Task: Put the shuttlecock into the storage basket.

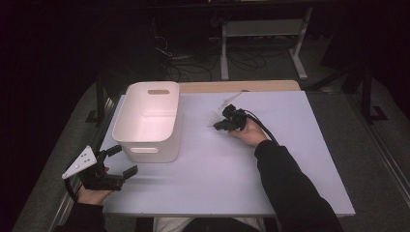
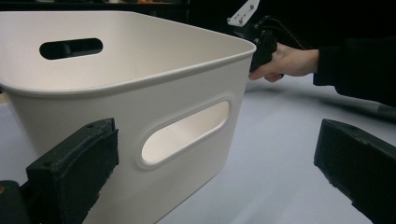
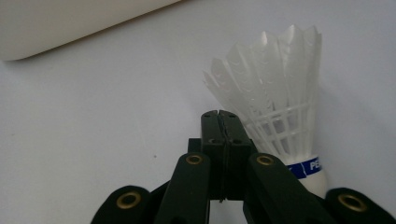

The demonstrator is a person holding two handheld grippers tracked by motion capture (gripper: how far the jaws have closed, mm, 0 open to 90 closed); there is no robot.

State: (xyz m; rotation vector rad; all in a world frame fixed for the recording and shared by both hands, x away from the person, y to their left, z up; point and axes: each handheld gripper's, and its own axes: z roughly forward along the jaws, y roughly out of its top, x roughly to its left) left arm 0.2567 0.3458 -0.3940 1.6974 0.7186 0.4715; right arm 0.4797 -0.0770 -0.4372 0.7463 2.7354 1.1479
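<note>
Right gripper [image 3: 219, 116] jaws pressed together, shuttlecock [image 3: 275, 107] just beside them, feathers pointing away; left gripper [image 1: 118, 162] gaping wide near bin [image 1: 145, 92], farther off.

White shuttlecock [image 3: 275, 98] with blue band, cream-white basket [image 1: 150, 118], pale lavender table [image 1: 270, 159], black jaws

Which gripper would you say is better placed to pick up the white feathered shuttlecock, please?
Probably right: the right gripper, jaws shut, lies beside the white feathered shuttlecock, while the open left gripper faces the white plastic bin.
</note>
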